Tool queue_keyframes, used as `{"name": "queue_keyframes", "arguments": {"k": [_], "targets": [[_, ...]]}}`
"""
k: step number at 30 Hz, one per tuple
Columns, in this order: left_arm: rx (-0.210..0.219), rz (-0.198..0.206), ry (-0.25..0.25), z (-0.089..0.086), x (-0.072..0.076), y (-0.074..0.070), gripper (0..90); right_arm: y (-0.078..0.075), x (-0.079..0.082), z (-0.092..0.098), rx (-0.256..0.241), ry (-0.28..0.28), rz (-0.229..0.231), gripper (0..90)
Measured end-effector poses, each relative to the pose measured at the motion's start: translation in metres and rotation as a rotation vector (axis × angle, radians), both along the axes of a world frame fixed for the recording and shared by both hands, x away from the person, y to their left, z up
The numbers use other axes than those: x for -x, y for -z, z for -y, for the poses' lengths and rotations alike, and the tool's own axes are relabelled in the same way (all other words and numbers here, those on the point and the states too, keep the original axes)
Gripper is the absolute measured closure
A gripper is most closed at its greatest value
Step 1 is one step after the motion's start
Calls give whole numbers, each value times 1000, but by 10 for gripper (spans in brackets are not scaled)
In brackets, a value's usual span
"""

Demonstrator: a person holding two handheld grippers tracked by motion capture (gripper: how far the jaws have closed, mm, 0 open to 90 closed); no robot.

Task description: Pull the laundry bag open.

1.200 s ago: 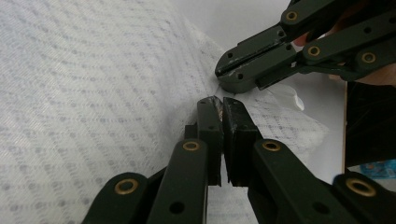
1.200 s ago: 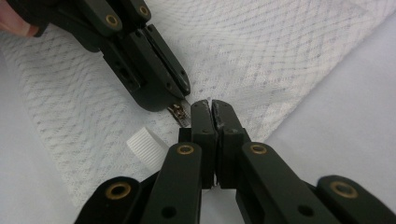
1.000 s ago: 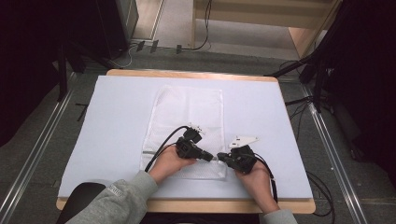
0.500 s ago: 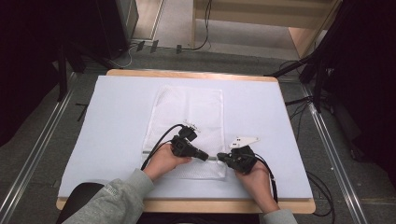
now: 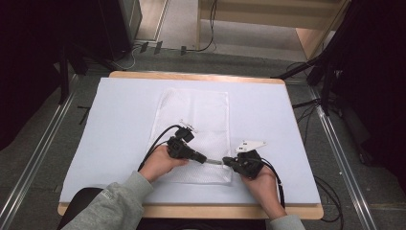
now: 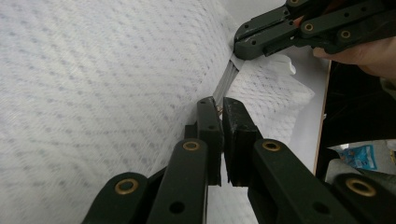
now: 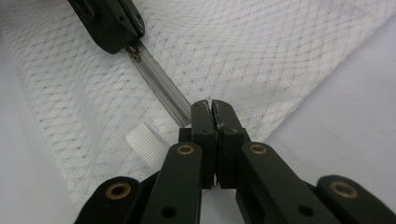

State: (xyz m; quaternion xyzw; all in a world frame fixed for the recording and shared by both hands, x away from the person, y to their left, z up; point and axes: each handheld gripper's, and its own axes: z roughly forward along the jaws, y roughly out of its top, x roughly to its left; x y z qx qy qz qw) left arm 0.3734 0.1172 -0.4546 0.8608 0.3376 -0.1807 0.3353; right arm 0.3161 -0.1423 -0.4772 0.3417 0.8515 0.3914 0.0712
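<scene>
A white mesh bag (image 5: 194,115) lies flat on the pale table cover (image 5: 119,124), with its zipper (image 5: 215,161) along the near edge. My left gripper (image 5: 203,159) is shut on the zipper pull (image 7: 134,53); in the left gripper view its jaws (image 6: 219,103) pinch the small metal tab at the end of the grey zipper (image 6: 227,79). My right gripper (image 5: 227,163) is shut on the bag's edge at the zipper's right end (image 7: 209,105). A short stretch of zipper (image 7: 161,84) runs taut between the two grippers.
A white ribbed cap (image 7: 147,142) lies at the mesh next to my right gripper; I cannot tell whether it is inside the bag. The wooden table edge (image 5: 191,210) runs just below the hands. Cables (image 5: 330,191) trail off to the right.
My left gripper has slid left along the zipper, away from the right gripper. A stretch of zipper now shows between them. The right gripper has stayed put.
</scene>
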Motion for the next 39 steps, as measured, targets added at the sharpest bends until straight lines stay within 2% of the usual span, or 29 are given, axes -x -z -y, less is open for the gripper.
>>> {"name": "queue_keyframes", "arguments": {"k": [4, 7, 13, 19, 23, 33, 39], "targets": [[13, -18, -4, -6, 0, -4, 880, 0, 0, 0, -7, 0, -4, 900], [8, -3, 0, -10, 1, -9, 880, 1, -1, 1, -13, -7, -2, 900], [6, -15, -9, -19, 0, -10, 880, 1, -1, 2, -19, -4, -7, 899], [-9, 9, -11, -27, 3, -17, 880, 1, -1, 2, -18, -9, -2, 898], [-7, 3, -20, -33, 1, -18, 880, 2, -1, 2, -19, -8, -2, 897], [-6, -16, -7, -35, 0, -14, 881, 2, -1, 3, -24, -9, -3, 897], [-6, -25, -23, -42, -1, -13, 881, 2, -1, 3, -22, -10, -2, 897]]}}
